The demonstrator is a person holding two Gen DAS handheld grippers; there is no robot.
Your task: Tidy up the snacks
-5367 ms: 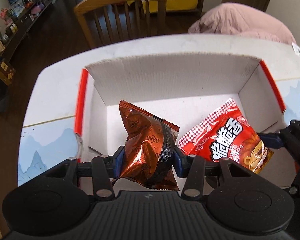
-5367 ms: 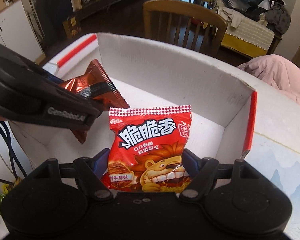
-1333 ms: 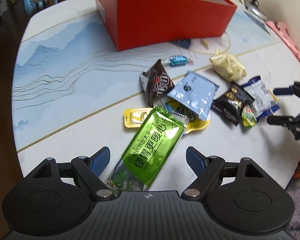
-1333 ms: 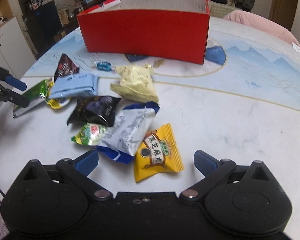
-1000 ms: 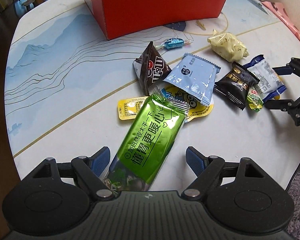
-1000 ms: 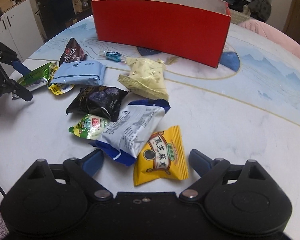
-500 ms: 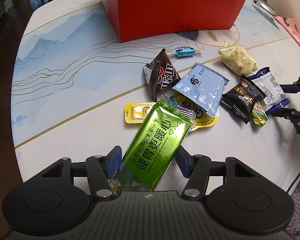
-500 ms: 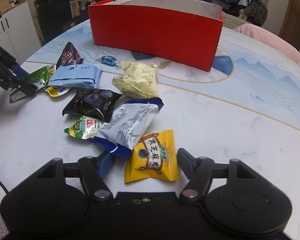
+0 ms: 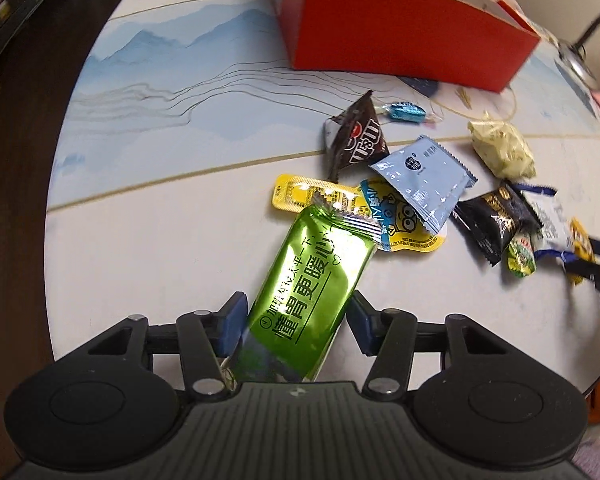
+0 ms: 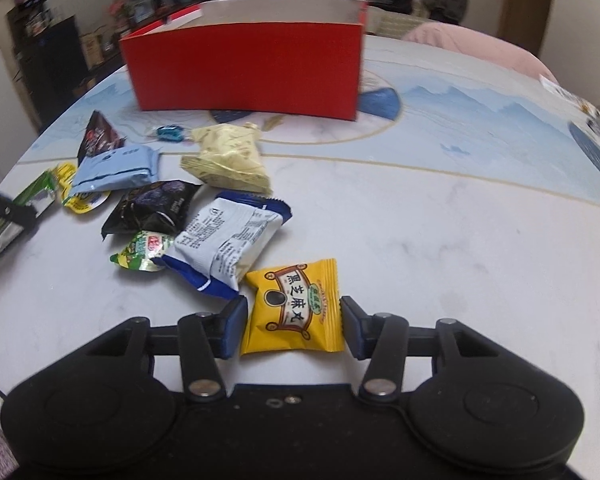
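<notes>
Red box point(image 10: 244, 68) stands well ahead of both tools; left gripper point(image 9: 296, 322), pitched steeply down, jaws just closing, pads pressing green foil packet point(image 9: 312, 296); right gripper point(image 10: 294, 326), angled down, likewise closing, clamps yellow sesame-ball packet point(image 10: 294, 308).

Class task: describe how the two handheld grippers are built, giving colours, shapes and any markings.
Both the left gripper and the right gripper are matt black, with two round housings, hinged link arms with silver pivot pins, and blue pads on the fingers. The left body is ribbed, with a small lightning mark.
</notes>
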